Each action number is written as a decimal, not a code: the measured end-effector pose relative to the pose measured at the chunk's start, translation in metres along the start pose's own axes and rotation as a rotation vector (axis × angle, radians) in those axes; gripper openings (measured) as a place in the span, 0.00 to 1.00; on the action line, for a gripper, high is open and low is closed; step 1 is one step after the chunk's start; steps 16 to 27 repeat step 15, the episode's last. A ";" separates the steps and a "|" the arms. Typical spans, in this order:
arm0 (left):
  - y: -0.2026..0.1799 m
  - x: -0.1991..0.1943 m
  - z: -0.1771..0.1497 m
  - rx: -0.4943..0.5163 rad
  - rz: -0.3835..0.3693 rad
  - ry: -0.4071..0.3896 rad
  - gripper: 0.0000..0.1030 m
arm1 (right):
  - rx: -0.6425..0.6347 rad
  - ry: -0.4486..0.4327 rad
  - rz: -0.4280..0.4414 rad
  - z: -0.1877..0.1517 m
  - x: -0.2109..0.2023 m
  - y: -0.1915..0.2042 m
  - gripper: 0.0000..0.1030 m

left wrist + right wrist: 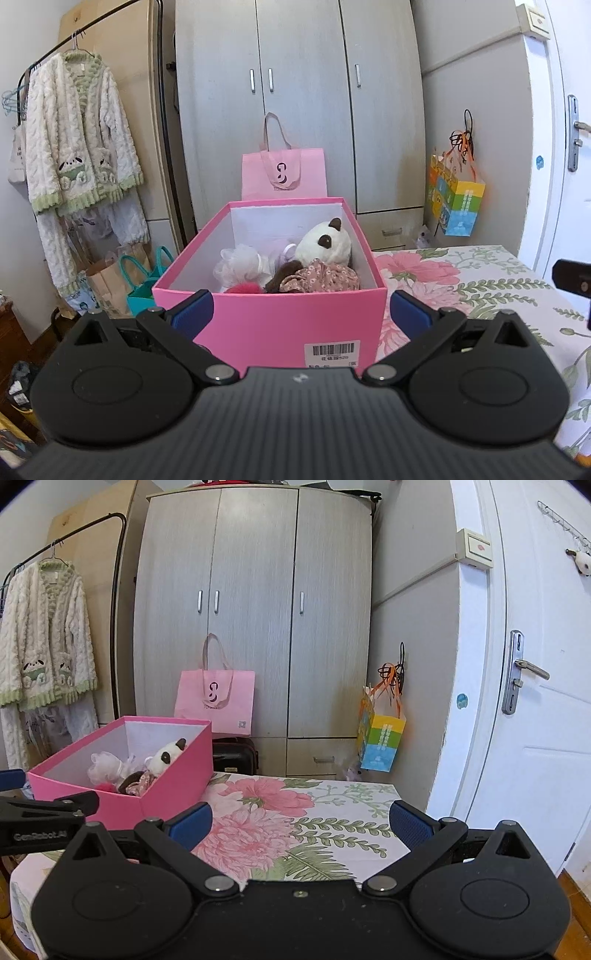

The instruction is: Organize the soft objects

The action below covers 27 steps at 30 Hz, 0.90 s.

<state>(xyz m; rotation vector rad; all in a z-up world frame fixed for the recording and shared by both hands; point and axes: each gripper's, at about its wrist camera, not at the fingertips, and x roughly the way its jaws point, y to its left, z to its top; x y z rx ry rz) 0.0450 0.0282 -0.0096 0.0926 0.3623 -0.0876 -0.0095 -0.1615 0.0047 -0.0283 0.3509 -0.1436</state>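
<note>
Pink box [271,321] right ahead at 12 o'clock in the left view, sitting on the flowery bed cover [314,830]. Inside it: panda toy [327,243], white fluffy puff [238,264], flowery cloth [319,278]. Left gripper [301,308] wide open, one finger either side of the box, holding nothing. Right gripper [300,819] wide open too, holding nothing, above the cover, box at 10 o'clock.
</note>
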 end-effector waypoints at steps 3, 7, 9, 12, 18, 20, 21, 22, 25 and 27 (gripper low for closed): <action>0.002 0.003 0.000 -0.011 -0.021 0.019 1.00 | 0.003 0.008 -0.009 0.001 0.004 -0.002 1.00; 0.004 0.000 0.001 -0.020 -0.019 0.011 1.00 | 0.010 0.007 -0.012 0.001 0.004 -0.003 1.00; 0.004 -0.001 0.001 -0.021 -0.016 0.010 1.00 | 0.010 0.007 -0.013 0.000 0.004 -0.004 1.00; 0.004 -0.002 0.000 -0.020 -0.015 0.012 1.00 | 0.011 0.012 -0.014 -0.001 0.005 -0.005 1.00; 0.004 -0.002 0.000 -0.012 -0.010 0.013 1.00 | 0.011 0.013 -0.016 0.001 0.005 -0.004 1.00; 0.004 -0.002 0.000 -0.012 -0.010 0.013 1.00 | 0.011 0.013 -0.016 0.001 0.005 -0.004 1.00; 0.004 -0.002 0.000 -0.012 -0.010 0.013 1.00 | 0.011 0.013 -0.016 0.001 0.005 -0.004 1.00; 0.004 -0.002 0.000 -0.012 -0.010 0.013 1.00 | 0.011 0.013 -0.016 0.001 0.005 -0.004 1.00; 0.004 -0.002 0.000 -0.012 -0.010 0.013 1.00 | 0.011 0.013 -0.016 0.001 0.005 -0.004 1.00; 0.004 -0.002 0.000 -0.012 -0.010 0.013 1.00 | 0.011 0.013 -0.016 0.001 0.005 -0.004 1.00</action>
